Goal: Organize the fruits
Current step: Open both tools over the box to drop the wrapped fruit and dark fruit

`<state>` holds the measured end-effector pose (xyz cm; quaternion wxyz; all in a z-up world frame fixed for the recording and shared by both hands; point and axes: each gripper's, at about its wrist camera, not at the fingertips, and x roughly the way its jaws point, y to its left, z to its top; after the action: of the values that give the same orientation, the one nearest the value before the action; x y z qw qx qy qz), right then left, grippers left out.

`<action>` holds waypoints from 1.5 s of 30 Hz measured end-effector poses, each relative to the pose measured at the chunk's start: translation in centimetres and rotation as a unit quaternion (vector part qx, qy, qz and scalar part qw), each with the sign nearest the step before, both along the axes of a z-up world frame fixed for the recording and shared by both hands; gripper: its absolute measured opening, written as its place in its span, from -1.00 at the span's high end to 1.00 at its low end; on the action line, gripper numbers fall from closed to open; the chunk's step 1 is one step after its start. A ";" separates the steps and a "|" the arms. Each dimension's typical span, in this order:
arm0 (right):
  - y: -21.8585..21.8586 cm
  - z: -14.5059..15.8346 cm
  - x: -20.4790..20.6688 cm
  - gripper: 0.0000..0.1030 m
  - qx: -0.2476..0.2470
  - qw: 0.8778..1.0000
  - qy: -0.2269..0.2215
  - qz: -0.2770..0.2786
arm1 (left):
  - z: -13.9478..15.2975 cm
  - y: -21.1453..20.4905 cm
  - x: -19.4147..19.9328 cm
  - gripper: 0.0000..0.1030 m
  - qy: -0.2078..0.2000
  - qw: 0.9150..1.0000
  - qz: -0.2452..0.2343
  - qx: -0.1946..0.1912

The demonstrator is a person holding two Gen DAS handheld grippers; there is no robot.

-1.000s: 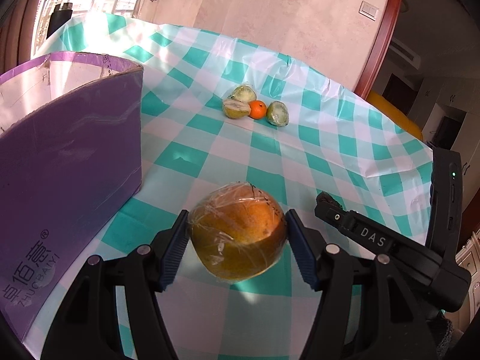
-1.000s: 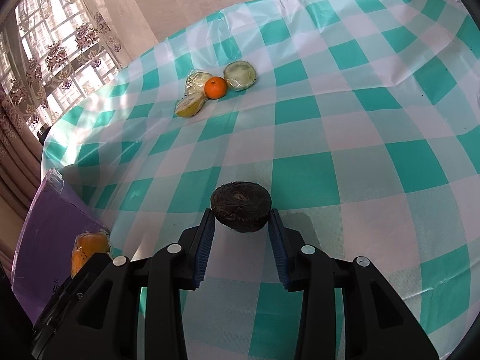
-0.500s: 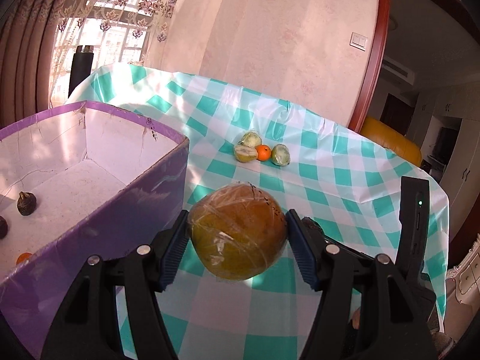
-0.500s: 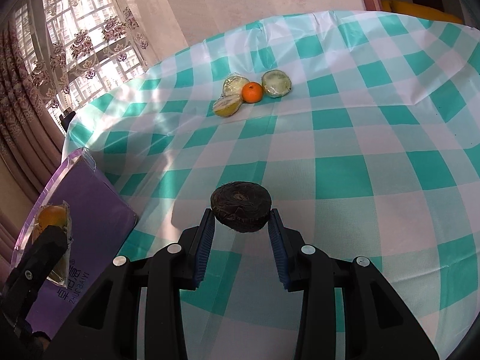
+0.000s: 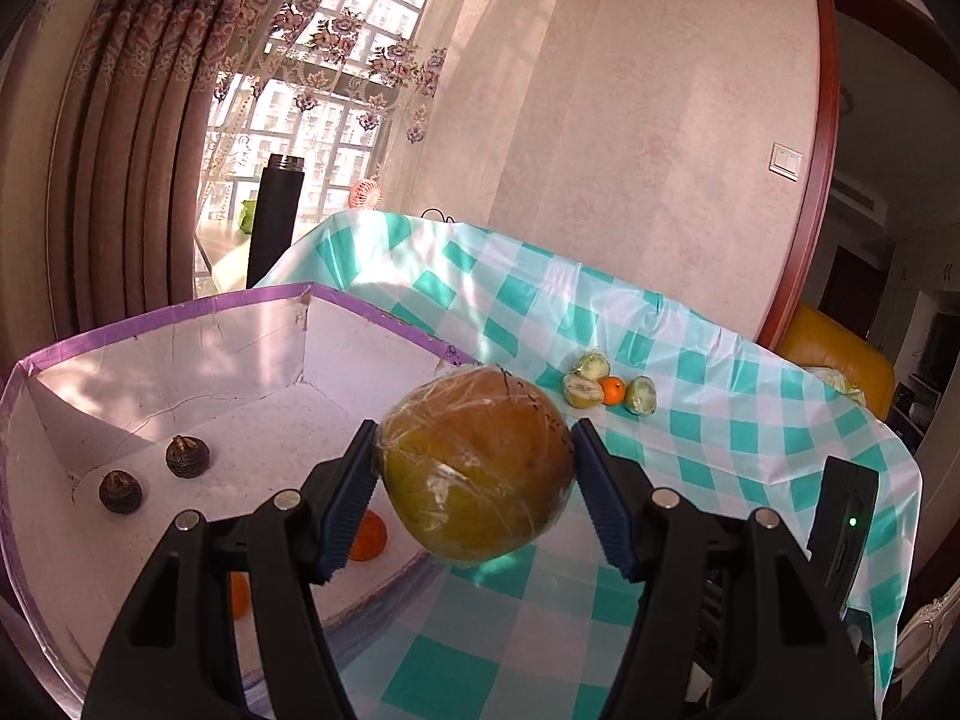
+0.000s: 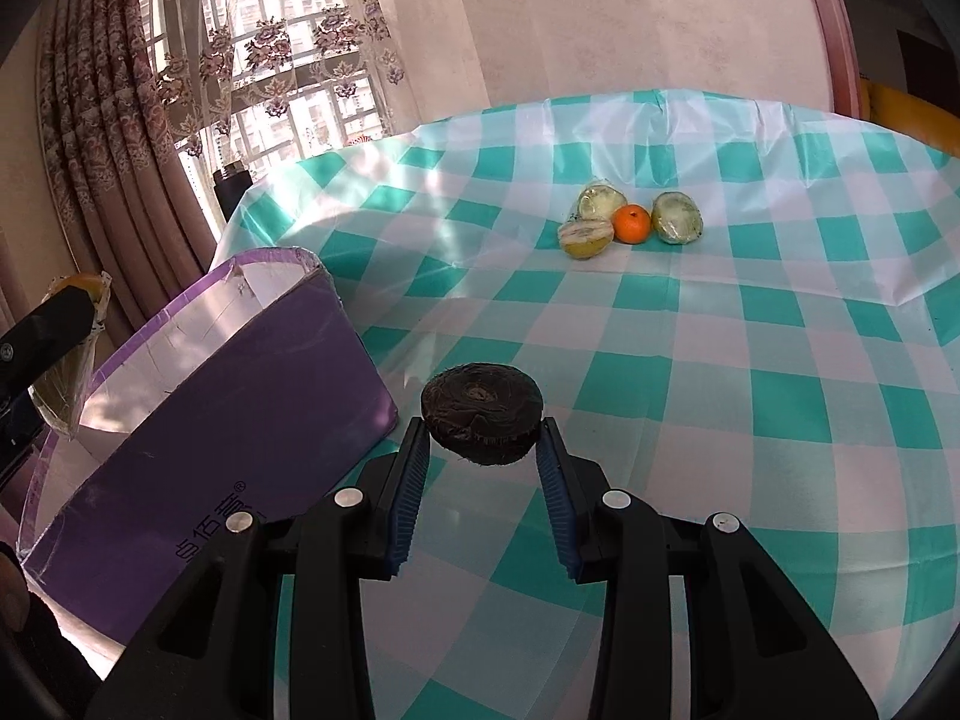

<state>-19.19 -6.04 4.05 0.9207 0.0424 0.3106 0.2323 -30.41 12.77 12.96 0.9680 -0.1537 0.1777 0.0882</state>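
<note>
Fruit in both hands, and what a moment this was! The left gripper [image 5: 474, 468] was clamped on the big wrapped fruit [image 5: 477, 465], blue pads pressed to either flank of that glossy film, the load held up in the air at the near right wall of the purple box [image 5: 150, 324]. Down on the white floor of the box sat two dark chestnuts [image 5: 153, 474] and an orange [image 5: 369, 537], with another orange patch half hidden behind the left finger. Over on the other side, the right gripper [image 6: 483, 450] was closed on a dark round fruit [image 6: 482, 414], held clear of the checked tablecloth [image 6: 780, 360] just beside the box's outer wall. Far back on the cloth, three wrapped halves [image 6: 675, 219] and a small orange [image 6: 631, 223] waited in a tight cluster. The smart play, by my reading, was to carry the big fruit fully past the rim, bring it low over a bare patch of floor away from the chestnuts and the orange, and only then ease the jaws apart; dropped from height, a heavy film-slick ball could roll into the small fruit or bruise. The right hand did best to wait its turn so the two grippers never crowded the opening.
</note>
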 end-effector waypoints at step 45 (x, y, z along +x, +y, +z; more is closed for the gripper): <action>23.1 0.7 -1.4 0.25 -0.318 0.921 0.002 0.225 | -2.9 12.9 -2.7 -0.33 0.240 0.949 0.183 -0.088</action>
<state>-20.60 17.10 4.74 0.8085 -0.3237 0.3710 0.3225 -33.09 25.66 10.02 0.8463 -0.2426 0.3810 0.2824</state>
